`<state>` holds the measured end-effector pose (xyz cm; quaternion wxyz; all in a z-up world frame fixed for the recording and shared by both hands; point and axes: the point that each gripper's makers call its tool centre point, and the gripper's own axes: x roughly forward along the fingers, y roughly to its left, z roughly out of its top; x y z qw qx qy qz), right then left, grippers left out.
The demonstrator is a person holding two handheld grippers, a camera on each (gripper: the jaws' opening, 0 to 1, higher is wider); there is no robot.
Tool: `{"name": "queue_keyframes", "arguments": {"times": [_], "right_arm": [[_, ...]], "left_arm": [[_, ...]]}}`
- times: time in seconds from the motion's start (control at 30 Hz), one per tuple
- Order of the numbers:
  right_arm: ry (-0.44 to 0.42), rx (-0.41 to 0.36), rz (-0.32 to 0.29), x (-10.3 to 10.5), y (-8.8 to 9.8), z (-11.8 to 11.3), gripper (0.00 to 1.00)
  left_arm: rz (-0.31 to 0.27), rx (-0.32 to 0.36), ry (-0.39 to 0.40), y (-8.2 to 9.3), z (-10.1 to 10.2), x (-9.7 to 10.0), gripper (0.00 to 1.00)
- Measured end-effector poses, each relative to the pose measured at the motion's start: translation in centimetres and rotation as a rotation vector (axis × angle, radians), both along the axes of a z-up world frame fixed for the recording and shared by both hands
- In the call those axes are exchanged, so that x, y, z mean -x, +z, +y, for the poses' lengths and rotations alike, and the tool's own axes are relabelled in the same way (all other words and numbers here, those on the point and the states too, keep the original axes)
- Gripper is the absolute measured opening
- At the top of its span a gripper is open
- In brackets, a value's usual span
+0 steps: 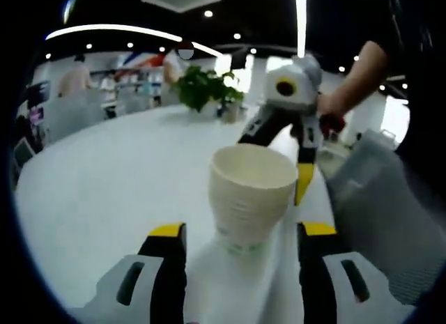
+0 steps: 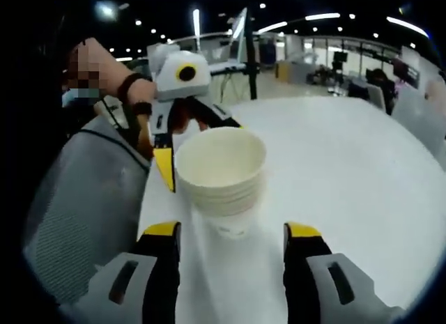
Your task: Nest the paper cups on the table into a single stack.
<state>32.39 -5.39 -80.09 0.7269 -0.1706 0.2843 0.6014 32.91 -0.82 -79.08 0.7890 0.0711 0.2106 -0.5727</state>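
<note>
A stack of nested white paper cups [image 1: 251,195] stands upright on the white table [image 1: 111,191], with several rims showing just under its mouth. My left gripper [image 1: 242,230] is open; its yellow-tipped jaws sit either side of the stack's base without touching it. Across the stack, my right gripper [image 1: 287,153] is held by a hand, one yellow tip beside the cup rim. In the right gripper view the same stack [image 2: 221,174] stands just beyond my open right gripper [image 2: 232,230]. My left gripper [image 2: 189,139] faces it from behind the cups.
A grey mesh chair back [image 1: 380,198] stands at the table edge beside the cups, and also appears in the right gripper view [image 2: 80,198]. A potted plant [image 1: 205,87] sits at the table's far end. People stand in the background. Wide white table surface [image 2: 348,178] stretches away.
</note>
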Motion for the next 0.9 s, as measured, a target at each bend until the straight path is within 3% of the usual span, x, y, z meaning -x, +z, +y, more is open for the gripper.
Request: {"name": "queue_keyframes", "arguments": {"times": [0.9], "right_arm": [[0.111,-0.034,-0.018,-0.1,-0.3,2.1,0.37]], "left_arm": [[-0.071,-0.064,-0.119,-0.2,-2.2,-0.3,0.46]]}}
